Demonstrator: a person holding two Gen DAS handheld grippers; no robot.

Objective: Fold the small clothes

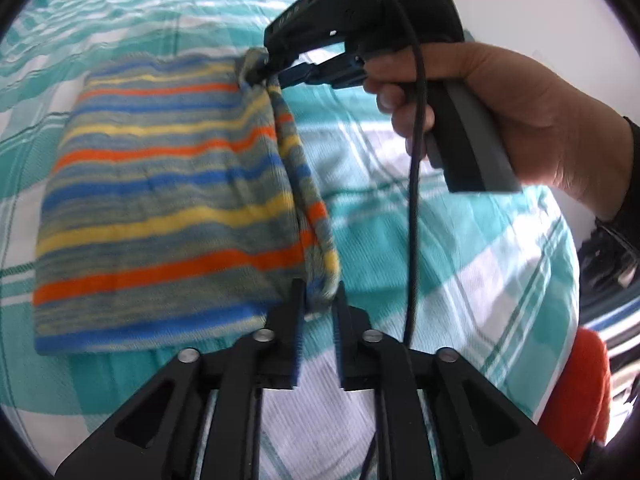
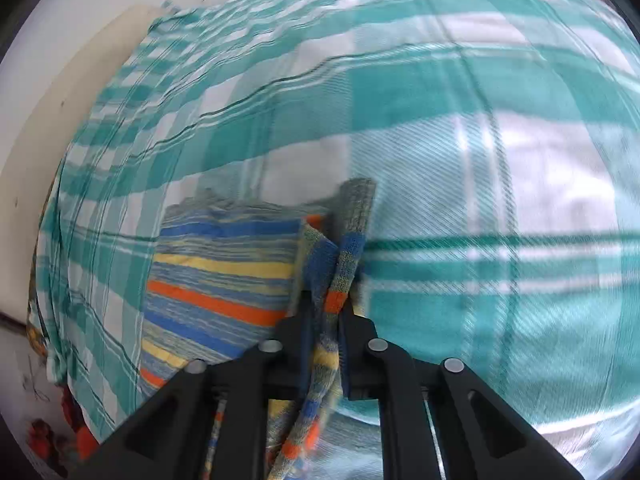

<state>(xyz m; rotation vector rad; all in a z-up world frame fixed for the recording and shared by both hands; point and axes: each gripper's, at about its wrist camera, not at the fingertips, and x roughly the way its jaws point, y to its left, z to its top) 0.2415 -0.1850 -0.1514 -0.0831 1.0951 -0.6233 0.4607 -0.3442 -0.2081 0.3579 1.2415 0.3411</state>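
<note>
left wrist view: surface, a teal-and-white checked cloth (image 1: 460, 216), woven, lightly rumpled, covering the whole work area; white wall at 12 o'clock. item, one striped knit garment (image 1: 160, 200), soft ribbed bands of blue, yellow, orange and grey-green, lying roughly rectangular at 9 o'clock on the cloth, its right edge bunched into a raised ridge. left gripper (image 1: 318, 300), black, at 6 o'clock, jaws slightly parted with the near corner of that ridge between them. right gripper (image 1: 260, 68), at 12 o'clock, carried by a hand (image 1: 520, 120), pinches the far corner. orange object (image 1: 580, 380) at 4 o'clock, blurred.
right wrist view: right gripper (image 2: 326, 304) narrowly parted, knit fabric gathered between its jaws; pale board (image 2: 80, 100) at 10 o'clock.
</note>
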